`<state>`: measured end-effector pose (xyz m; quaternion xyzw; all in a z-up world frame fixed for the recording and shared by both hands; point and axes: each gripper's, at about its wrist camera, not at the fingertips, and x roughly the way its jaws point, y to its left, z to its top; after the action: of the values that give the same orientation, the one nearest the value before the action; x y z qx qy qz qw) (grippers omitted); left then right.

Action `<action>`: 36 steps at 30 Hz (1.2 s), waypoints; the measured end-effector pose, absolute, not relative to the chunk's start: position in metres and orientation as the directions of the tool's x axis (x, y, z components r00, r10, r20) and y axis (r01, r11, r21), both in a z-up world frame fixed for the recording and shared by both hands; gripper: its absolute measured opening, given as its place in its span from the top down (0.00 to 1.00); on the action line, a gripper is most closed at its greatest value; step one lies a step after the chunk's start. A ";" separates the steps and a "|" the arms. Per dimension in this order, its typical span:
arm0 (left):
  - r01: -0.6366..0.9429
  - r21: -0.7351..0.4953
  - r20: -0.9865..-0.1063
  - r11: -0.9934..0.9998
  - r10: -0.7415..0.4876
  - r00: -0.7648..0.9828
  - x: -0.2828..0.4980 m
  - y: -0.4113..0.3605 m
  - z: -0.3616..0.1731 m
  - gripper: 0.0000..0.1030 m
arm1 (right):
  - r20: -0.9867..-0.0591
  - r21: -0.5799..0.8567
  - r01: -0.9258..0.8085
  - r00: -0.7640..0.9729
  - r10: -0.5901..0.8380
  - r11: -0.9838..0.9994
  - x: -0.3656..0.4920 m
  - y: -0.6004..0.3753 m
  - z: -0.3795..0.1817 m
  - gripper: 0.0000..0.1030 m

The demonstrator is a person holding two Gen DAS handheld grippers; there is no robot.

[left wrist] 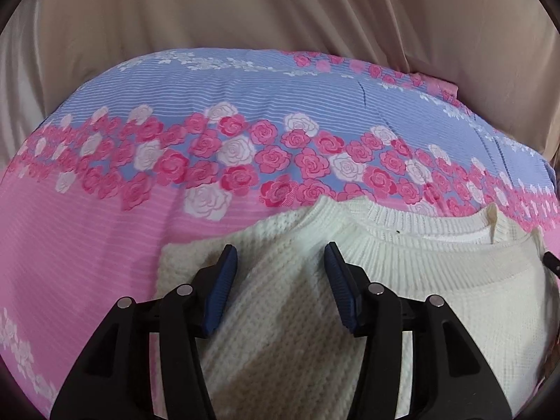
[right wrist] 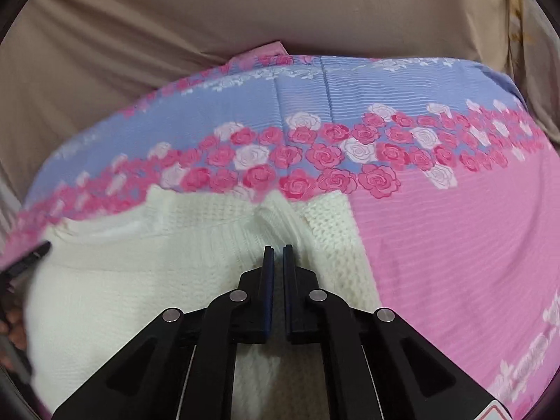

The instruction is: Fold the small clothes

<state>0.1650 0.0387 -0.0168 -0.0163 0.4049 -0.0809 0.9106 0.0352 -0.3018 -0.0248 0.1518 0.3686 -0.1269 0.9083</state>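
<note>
Lying flat, cream waffle-knit sweater (left wrist: 402, 280), ribbed collar (left wrist: 395, 218)

A home bedroom, by the look of it: a bed with a pink and blue rose-print sheet (left wrist: 245, 105), beige draped cloth (left wrist: 280, 7) behind it, and a white knit sweater (left wrist: 280, 315) lying on the sheet.

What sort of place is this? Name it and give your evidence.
Probably a bedroom: a white knit sweater lies on a soft, rose-printed pink and blue bedspread, with draped beige cloth behind it. No more of the room shows.
</note>
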 end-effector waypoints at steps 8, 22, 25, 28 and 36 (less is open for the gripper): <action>0.278 -0.061 -0.718 0.959 -0.236 0.655 0.059 0.005 0.005 0.39 | -0.706 0.100 0.032 0.707 0.048 0.994 -0.020 -0.173 -0.025 0.87; 0.197 -0.123 -0.743 0.973 -0.222 0.631 0.029 0.047 -0.001 0.40 | -0.714 0.166 0.120 0.699 0.036 0.979 -0.050 -0.183 -0.030 0.88; 0.148 -0.142 -0.722 0.979 -0.205 0.661 0.026 0.071 0.011 0.39 | -0.651 0.121 0.209 0.755 -0.081 0.970 -0.068 -0.207 -0.004 0.63; 0.097 -0.130 -0.728 0.987 -0.161 0.667 0.033 0.084 0.007 0.39 | -0.644 0.108 0.356 0.736 -0.208 0.928 -0.070 -0.253 -0.006 0.45; 0.065 -0.100 -0.782 0.993 -0.119 0.612 0.045 0.082 -0.023 0.39 | -0.678 0.160 0.372 0.715 -0.173 0.914 -0.055 -0.289 -0.026 0.92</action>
<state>0.0454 0.0822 -0.0226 -0.0307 0.4372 -0.0511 0.8974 -0.0547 -0.2886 -0.0255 0.1439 0.3470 -0.1489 0.9147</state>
